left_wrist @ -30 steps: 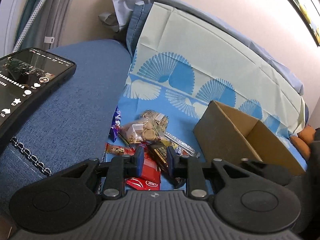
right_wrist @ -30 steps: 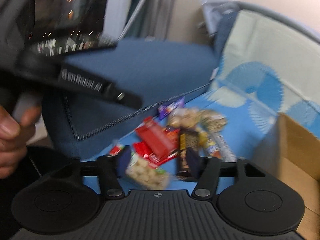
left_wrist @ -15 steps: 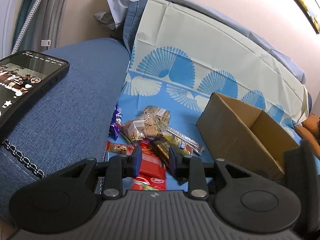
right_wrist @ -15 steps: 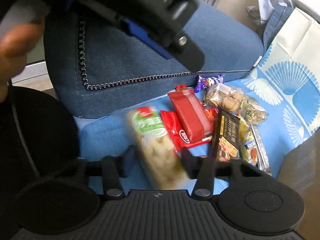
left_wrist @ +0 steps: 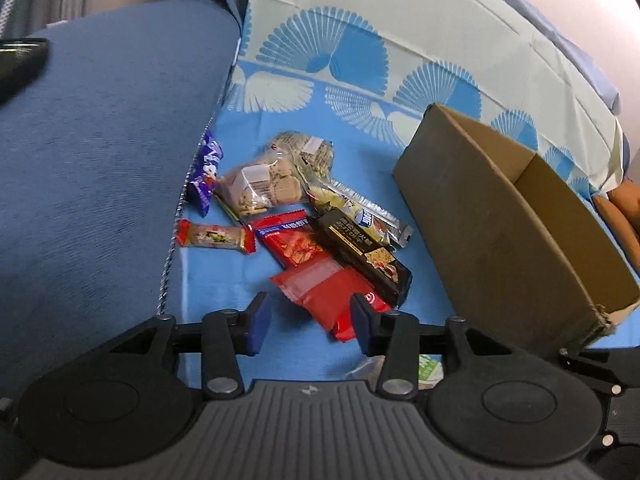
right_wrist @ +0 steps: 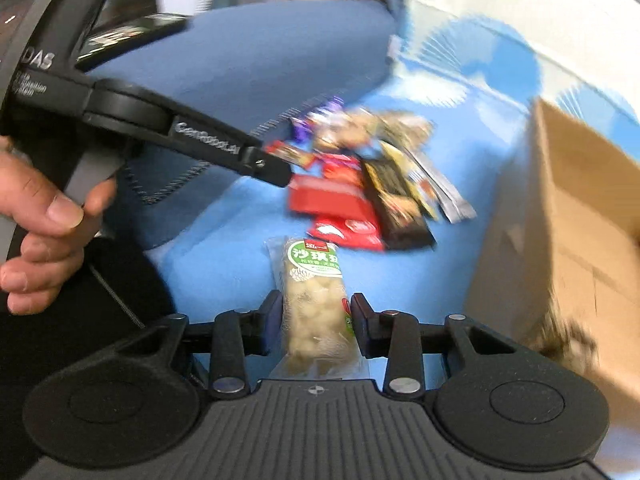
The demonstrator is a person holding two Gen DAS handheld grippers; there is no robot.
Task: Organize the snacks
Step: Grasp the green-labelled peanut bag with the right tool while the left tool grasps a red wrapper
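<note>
A blue cloth [left_wrist: 224, 320] printed with paler fan shapes covers the sofa seat and runs up the backrest. To its left rises a blue denim-look cushion [left_wrist: 100, 152] with a corded edge, and a dark phone [left_wrist: 20, 60] lies at the cushion's far left.

On the cloth's right side stands an open cardboard box [left_wrist: 500, 240]; its inside is only partly in view.

Left of the box, a heap of snacks [left_wrist: 304, 220] lies on the cloth: a clear bag of biscuits [left_wrist: 260, 190], a purple wrapper [left_wrist: 208, 172] against the cushion edge, a small red-ended bar [left_wrist: 216, 237], red packets [left_wrist: 320, 288], a black bar [left_wrist: 364, 252] lying across them, and a silver stick packet [left_wrist: 368, 212].

The left claw [left_wrist: 306, 322] hangs above the near end of the heap; its jaws have just been opening, stand about half apart and grip nothing, with a red packet showing below the gap.

The right claw [right_wrist: 316, 320] has just been closing its jaws, and they now press both sides of a clear green-labelled snack pack [right_wrist: 316, 292], held lengthwise above the cloth, near the heap and left of the box. A hand [right_wrist: 44, 224] grips the left claw's handle.
</note>
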